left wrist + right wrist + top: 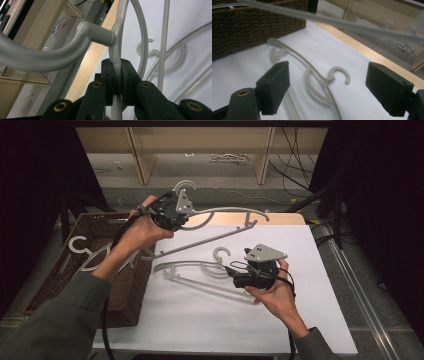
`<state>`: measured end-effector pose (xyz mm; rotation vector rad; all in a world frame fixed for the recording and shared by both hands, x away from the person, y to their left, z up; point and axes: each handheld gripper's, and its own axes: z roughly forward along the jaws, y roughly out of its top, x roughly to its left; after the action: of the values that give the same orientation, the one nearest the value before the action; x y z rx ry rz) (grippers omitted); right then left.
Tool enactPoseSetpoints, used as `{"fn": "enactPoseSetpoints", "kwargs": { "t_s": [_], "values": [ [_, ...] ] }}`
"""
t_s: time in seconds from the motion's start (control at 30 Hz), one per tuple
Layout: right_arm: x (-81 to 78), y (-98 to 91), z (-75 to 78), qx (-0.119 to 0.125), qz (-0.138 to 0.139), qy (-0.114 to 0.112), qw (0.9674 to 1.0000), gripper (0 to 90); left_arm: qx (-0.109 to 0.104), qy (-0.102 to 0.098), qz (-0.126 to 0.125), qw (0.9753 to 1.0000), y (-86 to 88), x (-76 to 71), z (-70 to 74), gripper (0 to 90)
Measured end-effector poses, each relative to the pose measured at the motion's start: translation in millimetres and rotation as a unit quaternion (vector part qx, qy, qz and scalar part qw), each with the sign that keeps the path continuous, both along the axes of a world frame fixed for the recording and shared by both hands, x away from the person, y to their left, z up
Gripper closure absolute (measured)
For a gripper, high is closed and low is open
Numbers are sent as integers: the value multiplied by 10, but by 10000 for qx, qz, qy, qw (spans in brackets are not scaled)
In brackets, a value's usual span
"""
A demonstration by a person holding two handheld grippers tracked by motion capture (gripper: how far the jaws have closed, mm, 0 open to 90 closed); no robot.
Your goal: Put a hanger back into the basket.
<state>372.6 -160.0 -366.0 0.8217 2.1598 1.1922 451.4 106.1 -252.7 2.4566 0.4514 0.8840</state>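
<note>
Hanger (220,222) crosswise (hook (186,185) up)

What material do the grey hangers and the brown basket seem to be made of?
The hanger in the left hand-held gripper and the hanger on the table look like moulded plastic: smooth, matte grey, rounded seams. The basket appears woven from dark brown wicker or similar fibre, showing coarse plaited strands.

Two tools were in the scene, one (172,212) at the left and one (240,275) at the right. Three grey hangers were counted: one raised hanger (220,222) far left, one flat hanger (200,272) on the white counter (210,320), one basket hanger (85,251). There was one wicker basket (127,290).
</note>
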Motion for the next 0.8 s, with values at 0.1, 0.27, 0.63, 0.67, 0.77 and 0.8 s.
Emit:
{"fn": "enactPoseSetpoints", "kwargs": {
  "t_s": [0.1,0.27,0.63,0.67,0.77,0.8],
  "values": [
    [-26,-49,-48,-35,-12,59,10000,206,8,-64,74,10000,95,-10,64,824],
    [-77,-134,-132,64,17,107,9999,207,-61,-135,305,9994,327,6,147,824],
    [-154,-151,-299,106,29,161,9998,204,-115,-139,924,9956,952,12,142,824],
    [-156,-146,-307,62,41,223,9997,198,-152,-146,996,9948,1027,5,124,824],
    [-177,-153,-327,106,70,190,9997,203,-150,-135,1174,9929,1215,-14,95,824],
    [-178,-152,-338,120,48,139,9998,202,-159,-145,1226,9922,1277,-20,82,824]
  ]
}}
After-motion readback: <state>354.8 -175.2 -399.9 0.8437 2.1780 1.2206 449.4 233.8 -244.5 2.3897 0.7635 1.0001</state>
